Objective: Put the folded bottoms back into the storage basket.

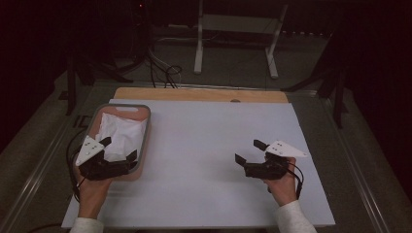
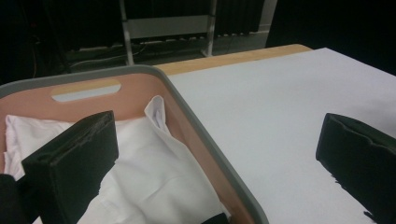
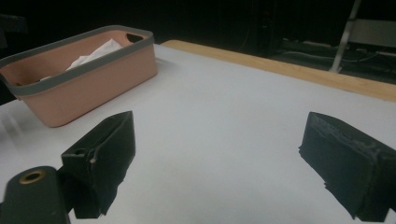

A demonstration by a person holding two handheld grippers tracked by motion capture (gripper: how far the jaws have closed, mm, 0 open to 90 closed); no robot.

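A pink basket with a grey rim (image 1: pixel 145 127) (image 2: pixel 205 135) (image 3: pixel 88 86) stands at the table's left. White cloth (image 1: pixel 121 133) (image 2: pixel 149 177) (image 3: pixel 95 53) lies crumpled inside it. My left gripper (image 1: pixel 118 148) (image 2: pixel 215 163) is open over the basket's near end, one jaw above the cloth and the other out past the right rim. My right gripper (image 1: pixel 248 151) (image 3: pixel 219 168) is open at the right, just above the white table surface (image 1: pixel 204 145), with nothing between its jaws.
The table is covered in white with a wooden strip (image 1: pixel 199 94) along its far edge. Beyond it stand a white metal frame (image 1: pixel 235 34) and black cables (image 1: pixel 165 73) on the floor.
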